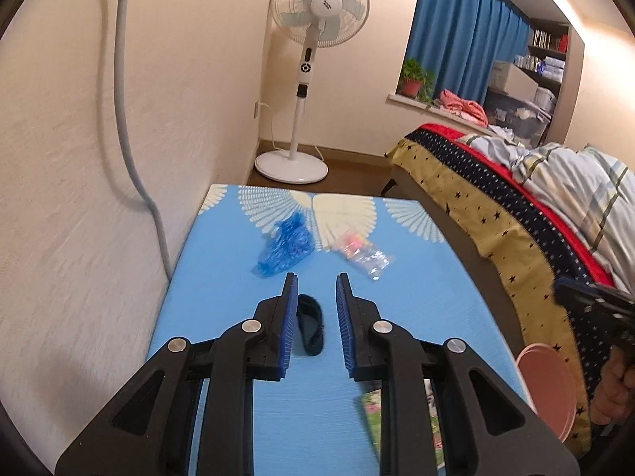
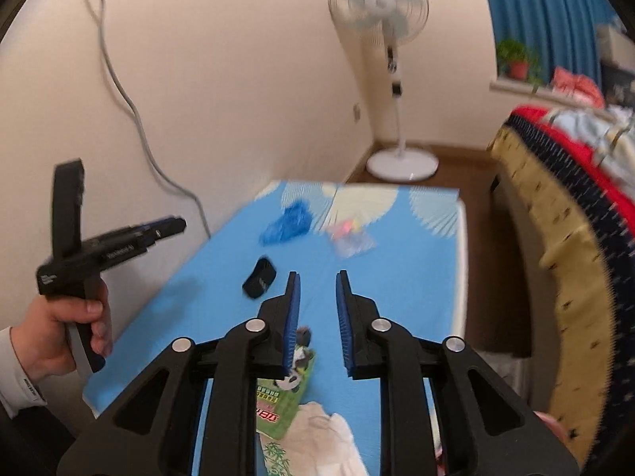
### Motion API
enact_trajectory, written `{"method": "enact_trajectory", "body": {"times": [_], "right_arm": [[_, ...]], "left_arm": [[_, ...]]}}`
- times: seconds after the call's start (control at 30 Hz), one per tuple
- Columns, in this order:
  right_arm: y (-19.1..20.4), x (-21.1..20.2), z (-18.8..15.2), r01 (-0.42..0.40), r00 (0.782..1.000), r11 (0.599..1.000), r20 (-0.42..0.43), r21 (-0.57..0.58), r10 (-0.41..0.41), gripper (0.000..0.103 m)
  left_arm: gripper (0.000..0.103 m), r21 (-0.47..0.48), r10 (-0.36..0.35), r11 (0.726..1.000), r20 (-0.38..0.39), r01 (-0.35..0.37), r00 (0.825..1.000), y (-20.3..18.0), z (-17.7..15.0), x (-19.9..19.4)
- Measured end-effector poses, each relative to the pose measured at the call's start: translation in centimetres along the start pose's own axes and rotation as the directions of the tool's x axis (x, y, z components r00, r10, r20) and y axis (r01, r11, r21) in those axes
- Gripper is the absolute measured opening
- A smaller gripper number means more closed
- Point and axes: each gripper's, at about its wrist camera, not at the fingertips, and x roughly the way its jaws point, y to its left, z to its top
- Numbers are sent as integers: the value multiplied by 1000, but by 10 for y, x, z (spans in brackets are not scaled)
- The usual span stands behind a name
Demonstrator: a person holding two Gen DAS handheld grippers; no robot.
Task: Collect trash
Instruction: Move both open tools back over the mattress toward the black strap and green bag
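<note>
1. The trash lies on a table (image 1: 222, 277) covered in a light blue cloth with white fan-shaped prints; the table is the landmark for all that follows.
2. A small dark crumpled piece (image 1: 310, 329) lies near the table's middle, seen between the fingers of the left gripper (image 1: 316, 279), whose blue-padded jaws stand apart and touch nothing.
3. Farther along the table, toward its far end, lie a crumpled blue plastic bag (image 1: 283, 248) and, just beside it to the right, a clear wrapper (image 1: 363, 256) with pink and yellow inside; the two are apart.
4. At the table's near end lies a green packet (image 2: 291, 392) with a panda picture and red characters too blurred to read; a white crumpled paper (image 2: 329, 444) touches its near edge.
5. The right gripper (image 2: 317, 277) hovers over the near end, jaws apart and holding nothing.
6. In the right wrist view the left device shows white lettering on its black body, too small to read.
7. A pink round bin (image 1: 549, 388) sits off the table's right near corner.
8. Beyond the table's far end stands a white pedestal fan (image 1: 319, 4); its hub label is illegible.
9. Right of the table is a bed (image 1: 496, 206) with a star-patterned cover.
10. A grey cable (image 1: 123, 79) runs down the wall left of the table.
</note>
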Motion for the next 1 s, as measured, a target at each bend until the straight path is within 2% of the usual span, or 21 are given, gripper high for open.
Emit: {"method": "enact_trajectory", "body": {"times": [0.17, 0.47, 0.6, 0.83, 1.0], "right_arm": [[-13, 34, -11, -39, 997, 997, -65, 68, 43, 17], [-3, 69, -39, -101, 976, 994, -188, 31, 105, 18], [3, 80, -50, -117, 963, 993, -243, 15, 117, 19], [-3, 102, -65, -104, 943, 993, -312, 55, 116, 29], [-2, 113, -71, -110, 930, 992, -345, 64, 126, 36]], "left_arm": [[20, 23, -5, 1000, -35, 6, 999, 5, -9, 14], [20, -7, -27, 1000, -61, 26, 998, 11, -18, 33], [20, 15, -32, 999, -98, 34, 995, 5, -28, 48], [20, 12, -42, 999, -154, 44, 987, 4, -41, 72], [20, -26, -46, 999, -177, 42, 983, 10, -45, 85]]}}
